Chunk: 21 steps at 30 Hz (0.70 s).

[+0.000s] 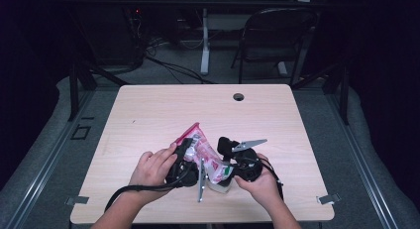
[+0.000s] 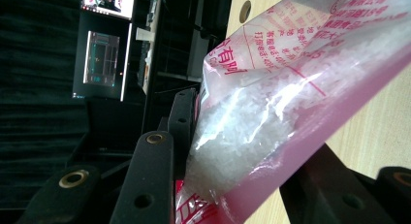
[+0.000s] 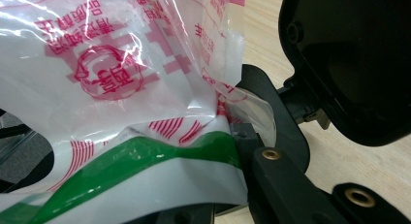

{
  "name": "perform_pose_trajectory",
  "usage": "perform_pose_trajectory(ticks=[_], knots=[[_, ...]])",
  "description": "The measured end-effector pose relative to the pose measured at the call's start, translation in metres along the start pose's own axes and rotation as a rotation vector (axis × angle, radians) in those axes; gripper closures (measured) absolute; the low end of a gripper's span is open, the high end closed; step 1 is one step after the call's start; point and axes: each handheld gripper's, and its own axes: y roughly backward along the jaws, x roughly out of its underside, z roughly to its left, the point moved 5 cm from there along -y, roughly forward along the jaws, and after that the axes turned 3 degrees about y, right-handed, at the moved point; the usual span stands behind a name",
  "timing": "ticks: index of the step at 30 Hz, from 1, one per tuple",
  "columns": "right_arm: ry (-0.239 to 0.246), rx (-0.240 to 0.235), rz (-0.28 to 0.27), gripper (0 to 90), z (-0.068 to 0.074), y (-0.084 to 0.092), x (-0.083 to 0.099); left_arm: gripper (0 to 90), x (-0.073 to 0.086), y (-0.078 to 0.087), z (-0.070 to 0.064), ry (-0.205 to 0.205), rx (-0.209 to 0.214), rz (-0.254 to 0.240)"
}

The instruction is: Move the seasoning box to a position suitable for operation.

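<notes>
A clear plastic bag (image 1: pixel 204 150) with pink and red print, a green stripe and white crystals inside is held just above the wooden table (image 1: pixel 148 115), near its front edge. My left gripper (image 1: pixel 190 158) grips it from the left. In the left gripper view the crystal-filled bag (image 2: pixel 271 112) lies pressed between the two black jaws of the left gripper (image 2: pixel 242 151). My right gripper (image 1: pixel 224 168) holds the bag's lower end from the right. In the right gripper view the bag's corner (image 3: pixel 145 112) is pinched in the right gripper (image 3: pixel 218 151), and one jaw is hidden behind the plastic.
A round cable hole (image 1: pixel 238 96) sits near the table's far edge. A dark folding chair (image 1: pixel 277 35) and a white table leg (image 1: pixel 204 40) stand beyond the table. The left gripper's black body (image 3: pixel 349 64) looms close in the right gripper view.
</notes>
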Motion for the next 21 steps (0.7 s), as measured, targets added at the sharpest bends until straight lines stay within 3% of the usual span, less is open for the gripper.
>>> perform_pose_trajectory(ticks=[21], knots=[[0.0, -0.002, -0.004, 89.9, 0.0001, -0.0008, -0.0009, 67.5, -0.0005, 0.0005, 0.0009, -0.001, -0.007, -0.006]])
